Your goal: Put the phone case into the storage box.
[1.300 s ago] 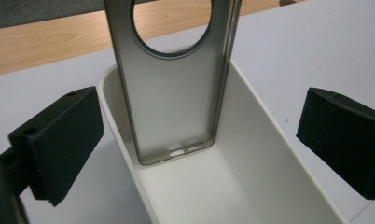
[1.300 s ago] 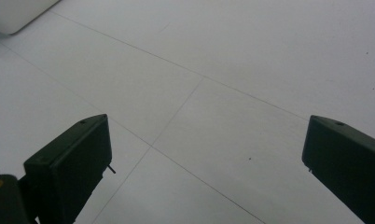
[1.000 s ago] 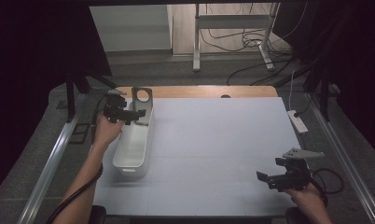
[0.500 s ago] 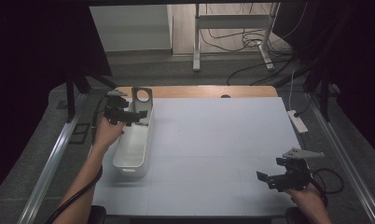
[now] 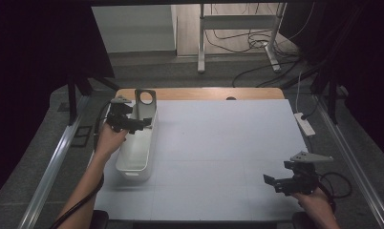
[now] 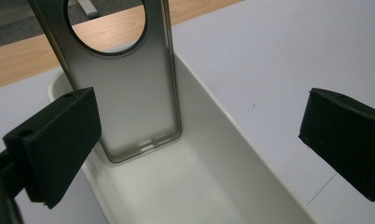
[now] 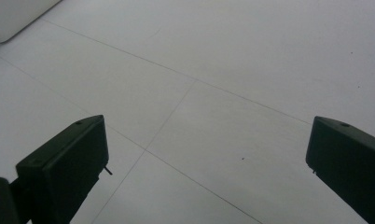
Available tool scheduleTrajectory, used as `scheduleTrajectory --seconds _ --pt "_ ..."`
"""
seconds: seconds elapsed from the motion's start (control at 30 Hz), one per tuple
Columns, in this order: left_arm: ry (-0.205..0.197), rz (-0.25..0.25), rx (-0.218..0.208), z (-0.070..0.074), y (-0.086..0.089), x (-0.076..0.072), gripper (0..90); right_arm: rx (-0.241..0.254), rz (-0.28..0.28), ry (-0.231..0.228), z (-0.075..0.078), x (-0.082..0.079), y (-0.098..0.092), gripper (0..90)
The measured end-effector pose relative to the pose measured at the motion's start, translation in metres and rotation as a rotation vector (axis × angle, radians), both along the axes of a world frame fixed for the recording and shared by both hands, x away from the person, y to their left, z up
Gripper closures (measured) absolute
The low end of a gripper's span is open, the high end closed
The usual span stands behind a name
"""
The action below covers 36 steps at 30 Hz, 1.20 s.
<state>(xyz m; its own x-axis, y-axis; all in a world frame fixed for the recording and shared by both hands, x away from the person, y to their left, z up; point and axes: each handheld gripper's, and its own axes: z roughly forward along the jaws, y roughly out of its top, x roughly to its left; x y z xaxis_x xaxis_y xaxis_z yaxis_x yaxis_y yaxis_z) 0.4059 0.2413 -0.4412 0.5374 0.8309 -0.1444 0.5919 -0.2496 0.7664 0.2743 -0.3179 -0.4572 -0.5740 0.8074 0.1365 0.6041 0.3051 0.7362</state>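
A long white plastic bin (image 5: 135, 150) lies on the left of the white table. A grey metal plate with a round hole (image 5: 144, 104) leans upright against the bin's far end; in the left gripper view the plate (image 6: 125, 93) rests with its lower edge on the bin floor (image 6: 185, 186). My left gripper (image 5: 143, 122) hovers over the bin's far half, jaws wide open, holding nothing; in its own view the gripper (image 6: 199, 140) has the plate just beyond its left jaw. My right gripper (image 5: 271, 181) hangs open near the front right of the table, and in its own view the gripper (image 7: 204, 172) holds nothing.
The white table top (image 5: 228, 143) has a wooden strip (image 5: 204, 93) along its far edge. A white power strip (image 5: 304, 123) lies by the right rim. Metal rails run down both sides. A corner of the bin (image 7: 13, 16) shows in the right gripper view.
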Motion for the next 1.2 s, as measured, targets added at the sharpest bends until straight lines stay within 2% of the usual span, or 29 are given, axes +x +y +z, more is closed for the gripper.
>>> scheduleTrajectory --seconds 0.23,0.47,1.2 --pt "-0.012 -0.001 -0.006 0.002 0.001 -0.006 0.0 -0.005 0.008 -0.007 0.0 0.0 0.001 0.0" --pt "-0.018 -0.016 0.015 0.006 -0.002 -0.016 0.0 -0.016 0.017 -0.013 0.0 -0.001 0.002 0.0" --pt "-0.001 -0.027 0.054 0.008 -0.004 -0.029 0.0 -0.035 0.022 -0.005 0.002 -0.004 0.004 0.0"
